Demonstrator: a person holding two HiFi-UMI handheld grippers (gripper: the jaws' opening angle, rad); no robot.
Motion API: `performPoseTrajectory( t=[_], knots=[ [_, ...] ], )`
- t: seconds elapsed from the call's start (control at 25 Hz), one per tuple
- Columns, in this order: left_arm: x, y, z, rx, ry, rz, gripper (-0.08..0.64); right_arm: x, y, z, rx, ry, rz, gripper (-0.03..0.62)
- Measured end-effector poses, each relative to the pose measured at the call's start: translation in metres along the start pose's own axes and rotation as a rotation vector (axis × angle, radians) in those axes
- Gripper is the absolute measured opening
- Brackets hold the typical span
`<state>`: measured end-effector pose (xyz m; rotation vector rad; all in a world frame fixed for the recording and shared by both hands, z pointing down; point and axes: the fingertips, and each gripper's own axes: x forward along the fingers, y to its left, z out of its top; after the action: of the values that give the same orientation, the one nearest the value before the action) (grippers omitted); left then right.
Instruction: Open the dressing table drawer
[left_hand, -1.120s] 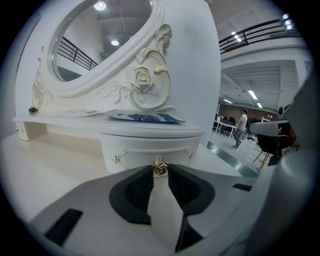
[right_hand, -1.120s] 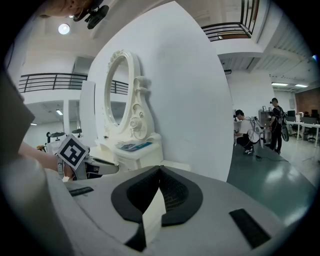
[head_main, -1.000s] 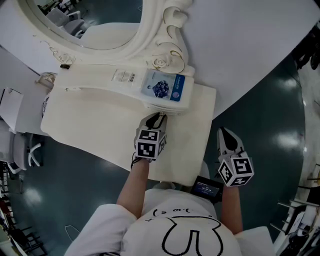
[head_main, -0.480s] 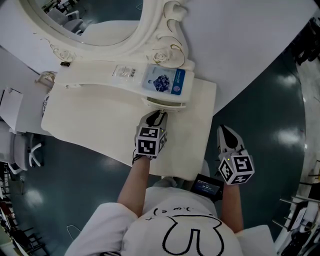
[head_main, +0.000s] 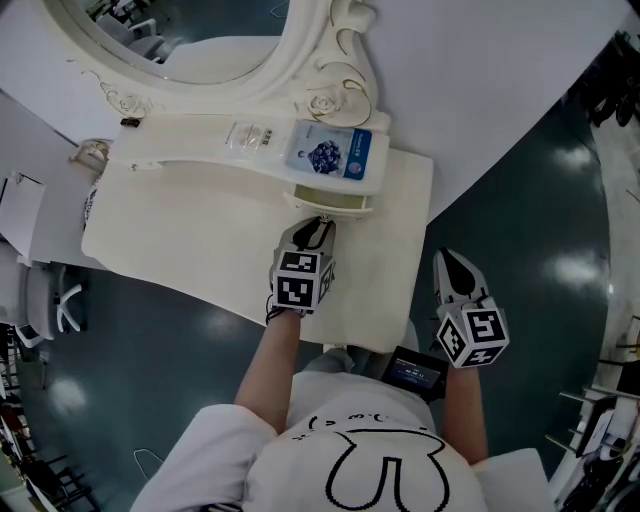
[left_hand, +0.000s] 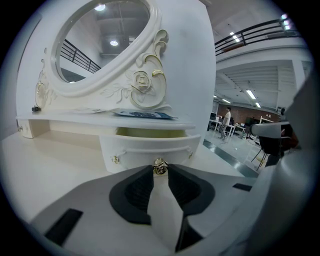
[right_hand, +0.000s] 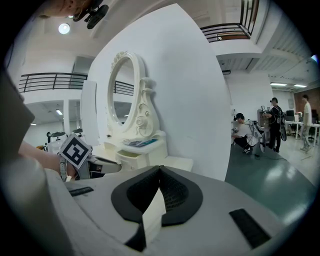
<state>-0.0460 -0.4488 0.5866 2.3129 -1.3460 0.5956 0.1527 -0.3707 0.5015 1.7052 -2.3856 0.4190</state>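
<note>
The white dressing table (head_main: 180, 240) has a small curved drawer (head_main: 335, 204) under its shelf, pulled out a little so that its yellowish inside shows. In the left gripper view the drawer front (left_hand: 150, 149) carries a gold knob (left_hand: 160, 168). My left gripper (head_main: 318, 230) is shut on that knob, jaws pinching it at their tips (left_hand: 160, 170). My right gripper (head_main: 447, 266) hangs to the right of the table, off its edge, shut with nothing in it (right_hand: 159, 170). From there the drawer (right_hand: 133, 156) appears at the left.
A blue packet (head_main: 337, 157) and a clear one (head_main: 250, 137) lie on the shelf above the drawer. The ornate oval mirror (head_main: 230, 60) rises behind. A white wall panel (head_main: 480, 90) stands behind the table. Dark floor (head_main: 540, 230) lies to the right.
The drawer has slid out a little with the left gripper on its knob; its yellowish inside now shows under the shelf. The right gripper has stayed put.
</note>
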Motion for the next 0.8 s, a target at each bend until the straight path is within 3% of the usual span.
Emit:
performPoseTrajectory(
  t=[0.8],
  knots=[
    [-0.013, -0.004, -0.009, 0.004, 0.0, -0.005, 0.121, -0.016, 0.018, -0.012, 0.0, 0.013, -0.012, 0.014]
  ],
)
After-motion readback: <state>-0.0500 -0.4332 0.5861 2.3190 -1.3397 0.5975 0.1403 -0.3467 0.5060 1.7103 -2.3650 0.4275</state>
